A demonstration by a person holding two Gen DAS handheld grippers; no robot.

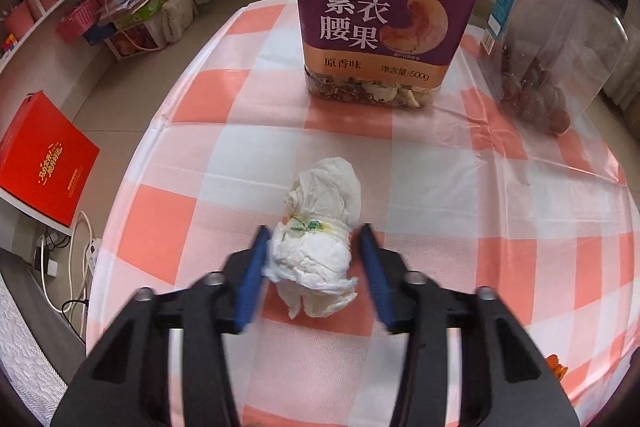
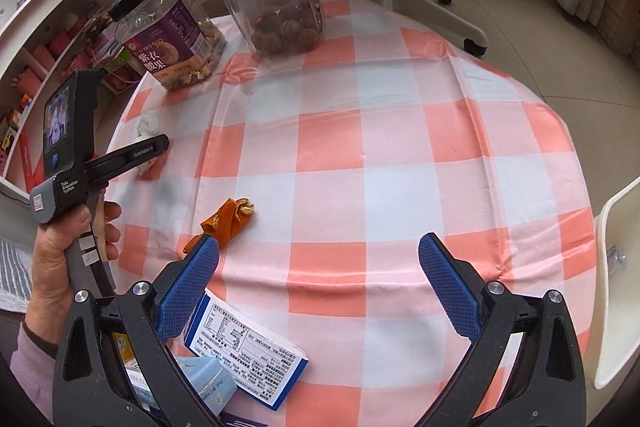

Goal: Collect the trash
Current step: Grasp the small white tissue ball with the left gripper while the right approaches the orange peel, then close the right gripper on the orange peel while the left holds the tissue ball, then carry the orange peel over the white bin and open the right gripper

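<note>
Left gripper (image 1: 314,241) clenched on the crumpled white tissue wad (image 1: 318,247) in front of the purple-labelled cashew jar (image 1: 386,11), ready for lifting; right gripper (image 2: 318,259) released, nearer the orange peel scrap (image 2: 226,223).

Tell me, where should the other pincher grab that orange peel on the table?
Probably across the thick curled end of the orange peel, coming straight down from above. It lies low on the checked cloth, so flat parts give little to pinch. The right gripper is open and already close by.
</note>
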